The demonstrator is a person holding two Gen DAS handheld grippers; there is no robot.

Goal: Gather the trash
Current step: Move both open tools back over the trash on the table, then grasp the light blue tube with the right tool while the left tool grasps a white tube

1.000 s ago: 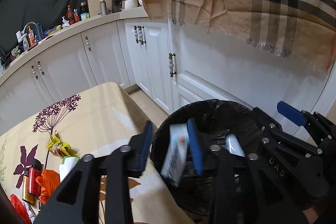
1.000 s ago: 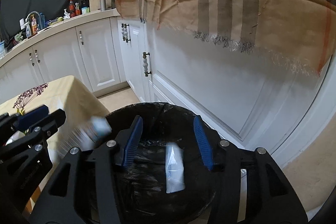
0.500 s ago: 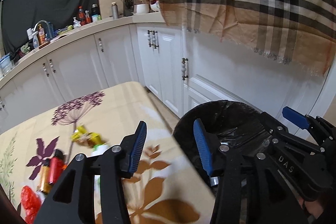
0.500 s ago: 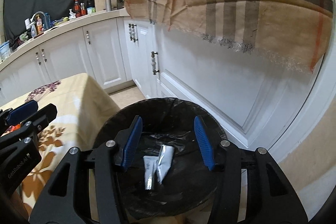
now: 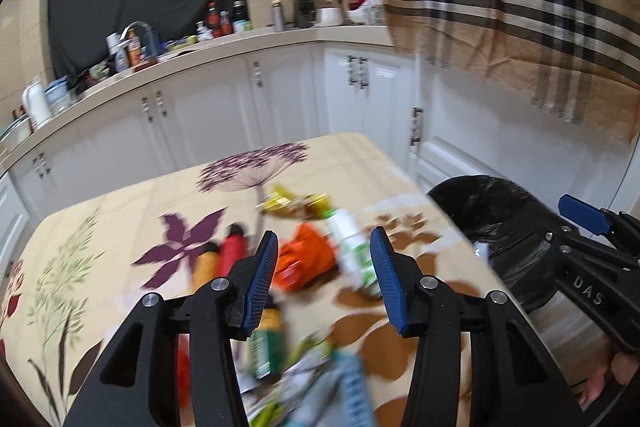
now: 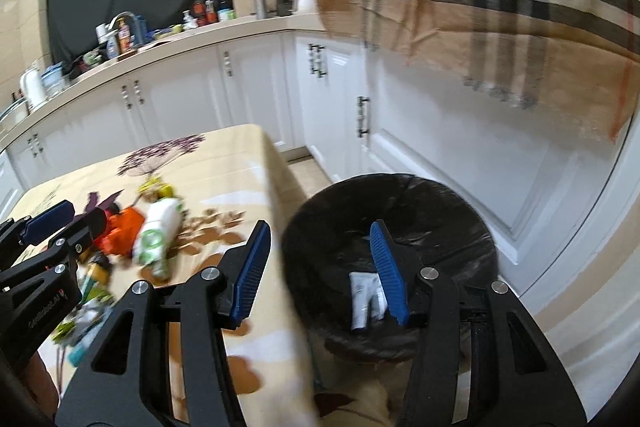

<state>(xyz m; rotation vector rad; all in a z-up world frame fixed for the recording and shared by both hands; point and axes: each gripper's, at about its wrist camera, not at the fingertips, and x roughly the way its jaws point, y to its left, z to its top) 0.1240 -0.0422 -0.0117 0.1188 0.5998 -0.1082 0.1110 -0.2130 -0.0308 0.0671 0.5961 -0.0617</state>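
My left gripper hangs over the bench, fingers half open and empty; ahead between them lie the orange wrapper and the white-green bottle, its long axis running away from me. My right gripper, equally open and empty, straddles the bin's rim, so the left is nearer.
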